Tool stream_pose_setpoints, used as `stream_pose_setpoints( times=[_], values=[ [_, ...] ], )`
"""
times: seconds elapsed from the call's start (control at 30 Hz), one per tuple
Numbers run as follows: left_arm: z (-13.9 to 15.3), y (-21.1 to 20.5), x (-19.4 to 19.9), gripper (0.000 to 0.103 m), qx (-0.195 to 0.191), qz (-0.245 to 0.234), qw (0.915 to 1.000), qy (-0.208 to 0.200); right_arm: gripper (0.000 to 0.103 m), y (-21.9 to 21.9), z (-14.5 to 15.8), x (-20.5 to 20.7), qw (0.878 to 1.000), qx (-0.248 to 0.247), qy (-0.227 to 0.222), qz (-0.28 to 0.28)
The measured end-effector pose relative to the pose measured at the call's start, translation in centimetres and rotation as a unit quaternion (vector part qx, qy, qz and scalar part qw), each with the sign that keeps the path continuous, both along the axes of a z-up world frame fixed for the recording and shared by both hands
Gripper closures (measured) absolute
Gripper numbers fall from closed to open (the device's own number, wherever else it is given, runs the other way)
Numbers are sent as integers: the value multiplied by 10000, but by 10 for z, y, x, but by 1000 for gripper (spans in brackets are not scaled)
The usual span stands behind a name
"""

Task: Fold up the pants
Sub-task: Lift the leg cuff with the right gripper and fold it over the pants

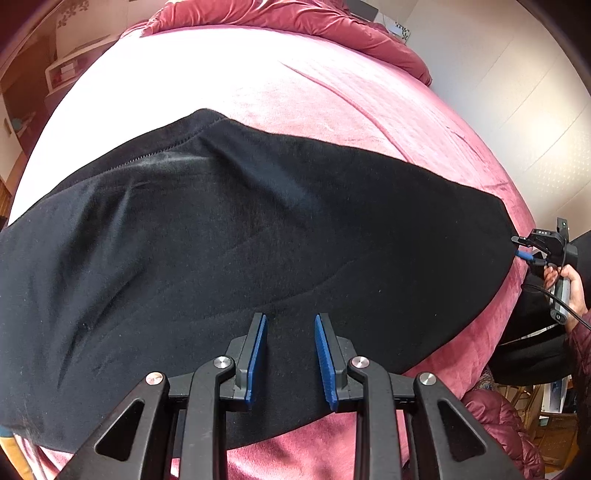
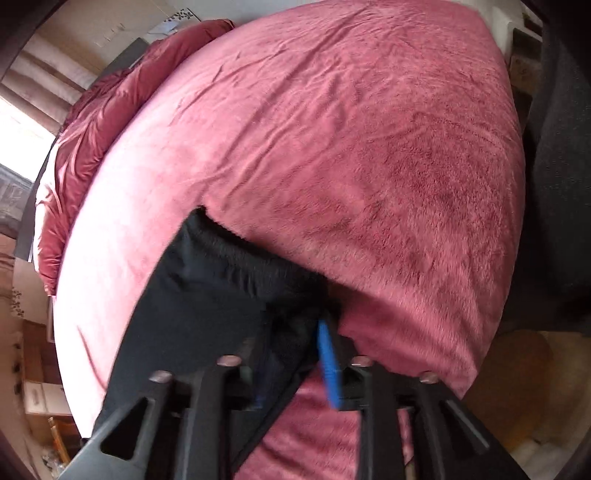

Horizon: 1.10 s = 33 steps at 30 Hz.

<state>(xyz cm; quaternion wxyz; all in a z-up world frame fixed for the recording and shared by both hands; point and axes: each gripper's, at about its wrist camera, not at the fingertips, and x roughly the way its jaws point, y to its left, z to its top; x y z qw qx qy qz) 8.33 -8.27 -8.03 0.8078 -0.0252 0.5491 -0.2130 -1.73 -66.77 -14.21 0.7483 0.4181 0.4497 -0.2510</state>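
Black pants (image 1: 258,221) lie spread crosswise on a pink plush bed cover (image 1: 332,92). My left gripper (image 1: 290,317) hovers over their near edge, its blue pads apart, with flat cloth showing in the gap below them. At the far right end of the pants is my right gripper (image 1: 517,246), held by a person's hand (image 1: 572,288). The right wrist view is blurred. There the pants' end (image 2: 207,288) bunches between the jaws of the right gripper (image 2: 295,325) and drapes over the left finger. The right blue pad (image 2: 328,365) stands bare and the jaws are set wide.
A crumpled red duvet (image 1: 295,18) is heaped at the head of the bed (image 2: 85,122). The bed's edge drops off near the right gripper, beside a dark chair (image 2: 554,184). A white shelf (image 1: 66,70) stands at the far left.
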Motion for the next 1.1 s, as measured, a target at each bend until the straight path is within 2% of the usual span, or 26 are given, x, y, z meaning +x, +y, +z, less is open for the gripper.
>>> stream_pose_setpoints(
  times=[0.03, 0.07, 0.23, 0.3, 0.37, 0.5, 0.63, 0.7, 0.77, 0.87, 0.97, 1.1],
  values=[
    [0, -2, -3, 76, -10, -10, 10000, -24, 51, 7, 4, -7, 10000, -33, -29, -30],
    [0, -3, -5, 75, -14, -22, 10000, -40, 48, 13, 5, -13, 9999, -23, -85, -81],
    [-4, 2, -14, 73, -70, -28, 10000, -5, 45, 37, -13, -34, 9990, 302, -276, -174],
    [-5, 4, -17, 73, -71, -12, 10000, -3, 44, 39, -22, -39, 9967, 450, -559, -382],
    [-7, 6, -21, 73, -59, 19, 10000, -15, 44, 33, -28, -39, 9926, 620, -895, -538],
    [-10, 16, -23, 73, -49, 275, 9996, 74, 50, 19, -37, -32, 9855, 840, -1234, -806],
    [-9, 31, -20, 73, -115, 567, 9982, 180, 50, 8, -51, -27, 9775, 1069, -1440, -1110],
    [-10, 37, -21, 73, -106, 630, 9977, 215, 55, 10, -48, -29, 9771, 1068, -1445, -1137],
    [-11, 42, -21, 73, -103, 653, 9976, 227, 82, 9, -42, -26, 9795, 1055, -1425, -962],
    [-11, 47, -21, 73, -105, 683, 9973, 255, 83, 11, -29, -24, 9849, 810, -1364, -693],
    [-12, 48, -22, 73, -142, 717, 9970, 273, 83, 16, -9, -15, 9843, 716, -1559, -407],
    [-16, 47, -17, 73, -176, 772, 9963, 340, 83, 36, 20, 5, 9871, 318, -1533, 329]
  ],
)
